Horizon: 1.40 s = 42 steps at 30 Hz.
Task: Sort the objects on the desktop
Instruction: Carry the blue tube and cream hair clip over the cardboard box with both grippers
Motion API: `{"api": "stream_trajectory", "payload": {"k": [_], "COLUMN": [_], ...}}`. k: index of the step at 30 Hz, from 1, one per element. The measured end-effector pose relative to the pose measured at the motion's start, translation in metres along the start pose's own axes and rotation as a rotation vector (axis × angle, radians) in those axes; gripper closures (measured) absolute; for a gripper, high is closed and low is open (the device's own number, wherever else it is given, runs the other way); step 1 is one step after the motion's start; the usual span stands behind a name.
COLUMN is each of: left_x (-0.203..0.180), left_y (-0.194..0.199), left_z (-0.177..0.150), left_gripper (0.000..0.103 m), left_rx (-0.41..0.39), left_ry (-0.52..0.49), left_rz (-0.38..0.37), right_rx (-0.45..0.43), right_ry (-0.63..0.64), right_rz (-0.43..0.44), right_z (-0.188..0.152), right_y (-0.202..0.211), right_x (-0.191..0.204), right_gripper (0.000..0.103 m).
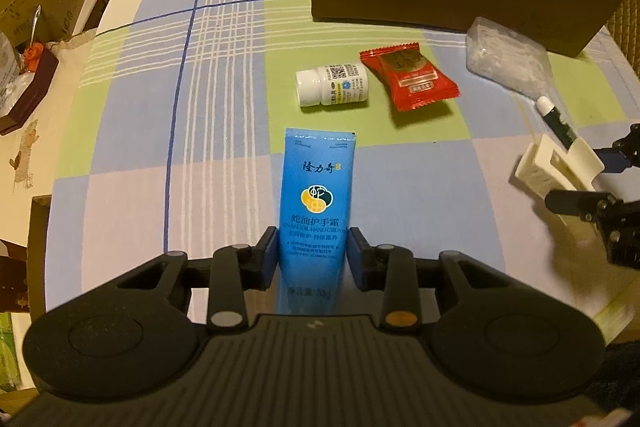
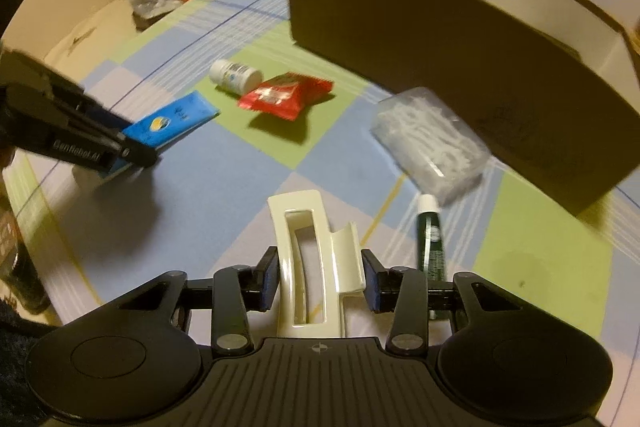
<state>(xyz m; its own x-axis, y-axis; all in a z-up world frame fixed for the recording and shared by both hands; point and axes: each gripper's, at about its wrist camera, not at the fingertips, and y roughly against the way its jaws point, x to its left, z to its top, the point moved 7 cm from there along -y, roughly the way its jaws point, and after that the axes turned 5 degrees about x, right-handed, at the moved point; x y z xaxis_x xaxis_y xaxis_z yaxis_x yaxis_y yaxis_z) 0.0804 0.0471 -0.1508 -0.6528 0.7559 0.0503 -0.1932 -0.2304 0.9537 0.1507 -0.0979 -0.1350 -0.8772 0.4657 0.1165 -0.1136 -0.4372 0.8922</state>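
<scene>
Your lighting is dim, warm and yellowish, from overhead. The red packet point(image 1: 409, 77) ahead of your left gripper point(image 1: 314, 255) casts a soft dark shadow toward you. Your fisheye bends the desk point(image 1: 160, 107) edge and darkens the corners. In your right view the clear bag point(image 2: 432, 143) ahead and the far background are smeared; no strong glare.
</scene>
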Motion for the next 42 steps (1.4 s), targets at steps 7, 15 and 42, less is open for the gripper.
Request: {"api": "stream_trajectory", "payload": {"k": [7,15,42], "left_x": [-0.011,-0.028,-0.076], "left_y": [0.029,0.061,0.108], "left_z": [0.007,0.028,0.135], "left_gripper": [0.073,0.073,0.073], "left_rx": [-0.067,-0.154,-0.369], "left_ry": [-0.04,-0.074,-0.146], "left_rz": [-0.027,-0.067,-0.151], "right_rx": [-0.028,-0.076,-0.263], "right_ry": [-0.106,-0.151,-0.213], "right_rz": [0.033,0.038,0.003], "right_z": [0.0,0.012,0.086], "right_y": [0.019,0.04,0.095], "right_x": [-0.015,-0.024,-0.083], "right_gripper": [0.064,0.064,0.064]}}
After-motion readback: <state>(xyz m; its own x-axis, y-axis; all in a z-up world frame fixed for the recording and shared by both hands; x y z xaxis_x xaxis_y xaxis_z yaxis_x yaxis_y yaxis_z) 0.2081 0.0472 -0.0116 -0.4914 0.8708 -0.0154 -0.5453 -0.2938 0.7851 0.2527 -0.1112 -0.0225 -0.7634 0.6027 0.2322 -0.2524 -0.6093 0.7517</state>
